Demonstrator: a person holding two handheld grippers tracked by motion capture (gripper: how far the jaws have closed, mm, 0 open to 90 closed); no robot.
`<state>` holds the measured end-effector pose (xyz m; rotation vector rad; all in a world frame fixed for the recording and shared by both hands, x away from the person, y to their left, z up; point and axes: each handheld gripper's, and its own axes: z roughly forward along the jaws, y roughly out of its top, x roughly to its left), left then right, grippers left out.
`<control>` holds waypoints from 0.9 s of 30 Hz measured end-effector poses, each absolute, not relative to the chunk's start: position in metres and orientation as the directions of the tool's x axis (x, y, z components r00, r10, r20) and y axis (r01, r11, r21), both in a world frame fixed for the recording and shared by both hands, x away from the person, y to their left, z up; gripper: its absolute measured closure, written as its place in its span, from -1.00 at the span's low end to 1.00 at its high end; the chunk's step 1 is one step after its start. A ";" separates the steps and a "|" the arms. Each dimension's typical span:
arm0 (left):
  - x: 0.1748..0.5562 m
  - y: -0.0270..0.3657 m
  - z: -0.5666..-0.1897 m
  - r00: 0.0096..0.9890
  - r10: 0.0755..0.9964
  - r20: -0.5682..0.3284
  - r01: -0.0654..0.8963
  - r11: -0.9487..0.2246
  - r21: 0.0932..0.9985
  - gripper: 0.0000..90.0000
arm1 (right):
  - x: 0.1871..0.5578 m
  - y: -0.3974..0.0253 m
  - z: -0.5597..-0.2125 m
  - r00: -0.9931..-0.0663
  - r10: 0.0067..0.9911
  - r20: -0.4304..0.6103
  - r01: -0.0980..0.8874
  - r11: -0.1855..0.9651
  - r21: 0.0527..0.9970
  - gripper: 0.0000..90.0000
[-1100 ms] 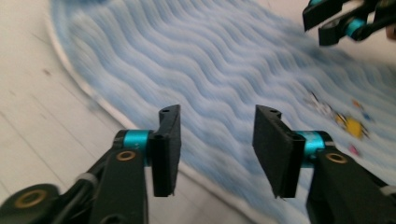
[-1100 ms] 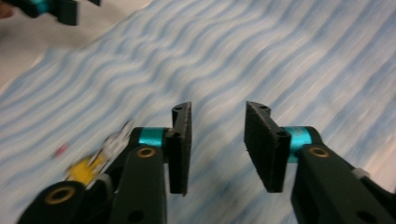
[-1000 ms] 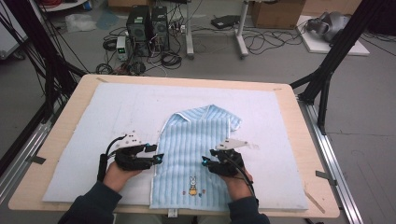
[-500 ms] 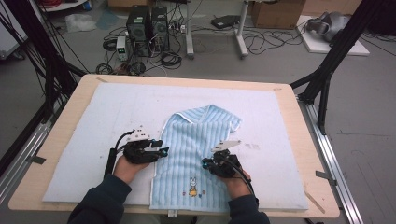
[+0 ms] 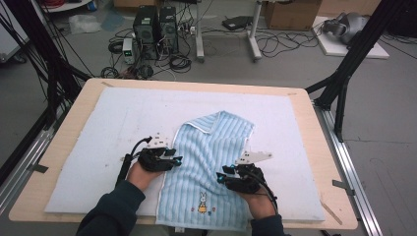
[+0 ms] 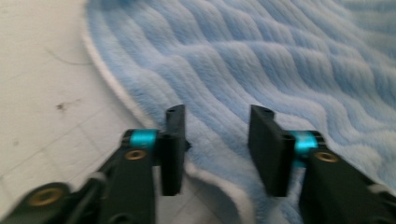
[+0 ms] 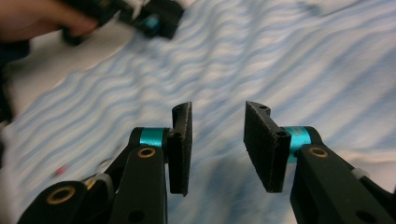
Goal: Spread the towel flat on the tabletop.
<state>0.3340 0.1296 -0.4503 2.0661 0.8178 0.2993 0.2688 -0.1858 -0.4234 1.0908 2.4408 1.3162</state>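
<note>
A light blue striped towel (image 5: 209, 167) with a small rabbit print (image 5: 202, 201) lies on the white mat, its far left corner folded over. My left gripper (image 5: 178, 156) rests at the towel's left edge, open, its jaws straddling the white hem (image 6: 140, 109) with nothing pinched. My right gripper (image 5: 220, 178) hovers over the towel's right half, pointing left, open and holding nothing. In the right gripper view the blue fabric (image 7: 261, 60) lies under the jaws, and the left gripper (image 7: 154, 21) shows at the top left.
A white mat (image 5: 118, 123) covers most of the wooden table (image 5: 314, 123). The towel's near edge hangs slightly over the mat's front. Beyond the table are computer towers (image 5: 155, 22), cables and black frame legs (image 5: 344, 73) on the floor.
Both hands have moved slightly: the left gripper has shifted right onto the towel's left edge, and the right gripper has drifted a little nearer the front. The towel lies as before.
</note>
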 end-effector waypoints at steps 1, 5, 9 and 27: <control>0.333 0.128 -0.450 0.764 0.642 -0.067 0.430 -0.428 0.795 0.34 | 0.269 -0.186 -0.423 -0.721 0.667 0.189 0.525 0.346 0.778 0.38; 0.329 0.125 -0.449 0.787 0.617 -0.013 0.389 -0.480 0.786 0.88 | 0.285 -0.186 -0.428 -0.667 0.729 0.156 0.540 0.328 0.775 0.29; 0.323 0.127 -0.447 0.798 0.603 -0.005 0.383 -0.500 0.777 0.92 | 0.298 -0.179 -0.438 -0.628 0.769 0.119 0.576 0.356 0.736 0.27; 0.307 0.151 -0.436 0.827 0.556 -0.086 0.385 -0.448 0.807 0.41 | 0.282 -0.192 -0.435 -0.683 0.717 0.139 0.568 0.401 0.719 0.41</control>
